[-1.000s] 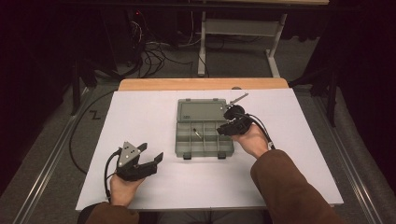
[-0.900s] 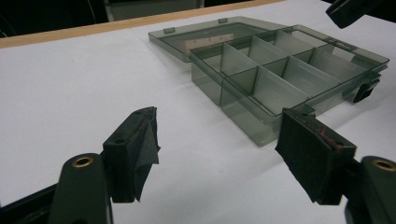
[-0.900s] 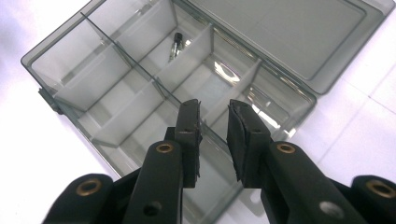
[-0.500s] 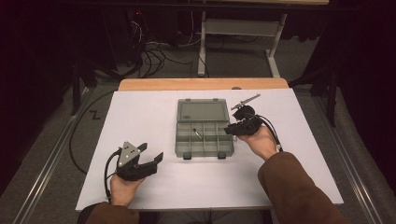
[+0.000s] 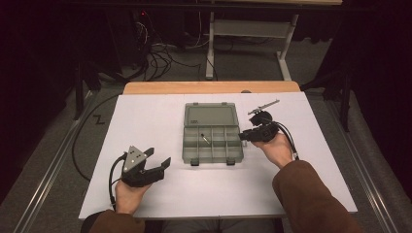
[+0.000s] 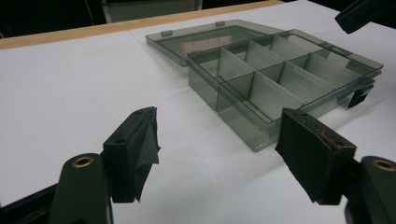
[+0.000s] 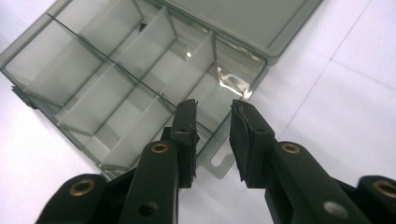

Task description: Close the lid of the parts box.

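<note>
box: translucent grey plastic compartment box [image 5: 212, 133], lid flat open, table centre
right gripper [image 7: 212, 122]: jaws slightly apart, opening, empty, above box's right edge
left gripper [image 6: 219, 140]: spread wide, idle, parked clear

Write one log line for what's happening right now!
right tool: open, empty, jaws just opening, at organizer box | left tool: open, empty | lid: open | small dark part: in compartment
</note>
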`<state>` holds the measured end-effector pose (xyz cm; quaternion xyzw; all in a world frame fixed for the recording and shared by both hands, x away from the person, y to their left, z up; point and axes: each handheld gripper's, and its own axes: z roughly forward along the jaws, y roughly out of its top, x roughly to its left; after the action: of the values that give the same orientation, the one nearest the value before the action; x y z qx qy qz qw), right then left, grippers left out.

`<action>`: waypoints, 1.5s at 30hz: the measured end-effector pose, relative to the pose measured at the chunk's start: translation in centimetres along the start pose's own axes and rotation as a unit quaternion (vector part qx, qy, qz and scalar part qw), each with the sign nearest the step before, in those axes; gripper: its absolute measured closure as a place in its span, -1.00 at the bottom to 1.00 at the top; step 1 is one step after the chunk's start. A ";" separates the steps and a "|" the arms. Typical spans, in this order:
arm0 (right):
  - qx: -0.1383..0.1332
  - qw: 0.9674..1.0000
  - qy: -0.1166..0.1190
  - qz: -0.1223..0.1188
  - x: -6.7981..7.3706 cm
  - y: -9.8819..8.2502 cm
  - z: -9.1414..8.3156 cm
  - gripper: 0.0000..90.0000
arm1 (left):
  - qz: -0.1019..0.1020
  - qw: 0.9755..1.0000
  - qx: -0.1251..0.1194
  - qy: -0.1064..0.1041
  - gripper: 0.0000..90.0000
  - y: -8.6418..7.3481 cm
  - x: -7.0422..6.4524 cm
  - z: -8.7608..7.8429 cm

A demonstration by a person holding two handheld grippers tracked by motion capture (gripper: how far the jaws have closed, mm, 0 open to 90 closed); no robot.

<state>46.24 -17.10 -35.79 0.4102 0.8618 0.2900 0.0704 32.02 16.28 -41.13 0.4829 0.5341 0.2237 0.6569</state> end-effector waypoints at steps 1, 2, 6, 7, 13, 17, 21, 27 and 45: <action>0.002 1.000 0.000 0.002 0.0 0.0 0.1 0.62 | -0.001 1.000 0.000 0.000 -0.34 0.0 0.0 0.0; 0.003 1.000 0.001 0.004 0.0 -0.1 0.2 0.62 | -0.001 1.000 0.001 0.000 -0.34 0.1 0.0 0.0; 0.011 1.000 0.000 0.004 0.1 0.0 0.6 0.63 | -0.006 1.000 0.003 0.001 -0.34 0.5 0.0 0.4; 0.014 1.000 -0.001 0.006 0.1 0.0 0.7 0.63 | -0.009 1.000 0.003 0.000 -0.34 0.7 -0.1 0.5; 0.021 1.000 0.000 0.012 -0.1 -0.1 1.3 0.65 | -0.015 1.000 0.010 0.001 -0.32 1.7 -0.4 1.8; 0.027 1.000 0.004 0.015 0.0 -0.2 1.7 0.66 | -0.011 1.000 0.014 -0.001 -0.31 2.3 -0.8 3.0; 0.033 0.999 0.004 0.019 -0.1 -0.3 2.0 0.67 | -0.011 1.000 0.023 -0.003 -0.29 3.0 -1.1 4.2; 0.033 0.999 0.006 0.026 -0.3 -0.6 2.1 0.67 | -0.030 0.999 0.029 0.004 -0.23 4.1 -1.0 5.9; 0.044 0.999 -0.010 0.024 0.1 -0.4 2.2 0.67 | -0.018 0.998 0.062 0.028 -0.28 5.4 -0.3 9.9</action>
<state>46.71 -16.22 -37.79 0.4364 0.8629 0.2490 0.0536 42.20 14.44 -36.65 0.5063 0.5739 0.1918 0.6144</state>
